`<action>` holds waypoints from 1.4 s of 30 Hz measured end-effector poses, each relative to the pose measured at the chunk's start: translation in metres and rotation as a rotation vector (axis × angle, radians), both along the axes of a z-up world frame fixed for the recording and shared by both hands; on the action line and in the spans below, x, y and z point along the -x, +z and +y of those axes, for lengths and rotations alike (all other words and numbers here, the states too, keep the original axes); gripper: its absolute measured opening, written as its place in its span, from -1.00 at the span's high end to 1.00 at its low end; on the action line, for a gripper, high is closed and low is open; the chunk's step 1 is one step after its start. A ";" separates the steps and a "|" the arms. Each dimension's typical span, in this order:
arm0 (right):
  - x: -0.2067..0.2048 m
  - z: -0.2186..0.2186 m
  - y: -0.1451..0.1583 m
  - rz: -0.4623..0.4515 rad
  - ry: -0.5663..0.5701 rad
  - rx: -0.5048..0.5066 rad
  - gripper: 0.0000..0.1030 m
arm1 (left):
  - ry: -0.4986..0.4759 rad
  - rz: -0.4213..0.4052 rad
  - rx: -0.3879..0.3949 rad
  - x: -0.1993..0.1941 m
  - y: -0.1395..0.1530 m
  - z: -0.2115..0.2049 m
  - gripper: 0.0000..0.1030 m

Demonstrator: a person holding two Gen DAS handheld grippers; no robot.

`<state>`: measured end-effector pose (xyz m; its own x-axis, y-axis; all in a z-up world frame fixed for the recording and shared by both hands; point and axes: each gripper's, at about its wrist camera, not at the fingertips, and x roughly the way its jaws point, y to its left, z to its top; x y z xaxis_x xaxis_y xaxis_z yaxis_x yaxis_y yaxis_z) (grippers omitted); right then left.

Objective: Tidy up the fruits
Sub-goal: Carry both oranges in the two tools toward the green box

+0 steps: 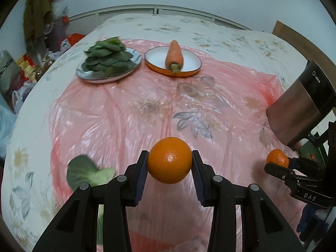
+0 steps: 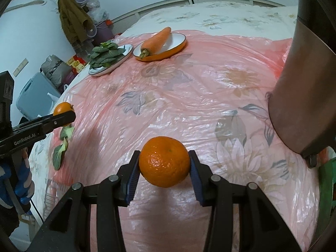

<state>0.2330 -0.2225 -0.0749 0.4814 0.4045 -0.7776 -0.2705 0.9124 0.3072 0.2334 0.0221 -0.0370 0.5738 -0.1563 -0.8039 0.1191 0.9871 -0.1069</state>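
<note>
My left gripper (image 1: 169,161) is shut on a smooth orange (image 1: 169,160) and holds it above the pink plastic sheet (image 1: 147,109). My right gripper (image 2: 164,163) is shut on a second, dimpled orange (image 2: 164,161), also off the sheet. Each gripper shows in the other's view: the right one with its orange (image 1: 277,158) at the right edge, the left one with its orange (image 2: 63,109) at the left edge. A carrot (image 1: 174,55) lies on an orange-rimmed white plate (image 1: 189,63) at the far side.
A grey plate (image 1: 109,76) piled with green leaves (image 1: 109,57) sits left of the carrot plate. Loose green leaves (image 1: 86,172) lie near the sheet's left edge. A tall metal appliance (image 1: 302,107) stands on the right. Clutter lies beyond the bed's left side.
</note>
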 end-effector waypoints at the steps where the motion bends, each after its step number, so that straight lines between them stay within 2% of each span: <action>1: 0.003 0.001 0.001 -0.011 0.005 -0.001 -0.34 | 0.008 -0.008 -0.002 0.004 0.001 0.002 0.32; 8: 0.020 0.006 0.008 -0.076 0.039 -0.004 -0.34 | 0.042 -0.048 0.013 0.032 0.004 0.008 0.33; 18: 0.079 0.001 0.021 -0.169 0.016 -0.021 -0.34 | -0.004 -0.125 0.005 0.091 0.014 -0.024 0.33; 29: 0.174 -0.039 0.065 -0.227 -0.069 0.001 -0.34 | -0.067 -0.162 -0.054 0.184 0.051 -0.073 0.32; 35: 0.206 -0.066 0.074 -0.246 -0.106 0.008 -0.34 | -0.107 -0.189 -0.094 0.205 0.063 -0.098 0.32; 42: 0.223 -0.095 0.079 -0.265 -0.148 0.001 -0.34 | -0.147 -0.217 -0.129 0.218 0.075 -0.124 0.32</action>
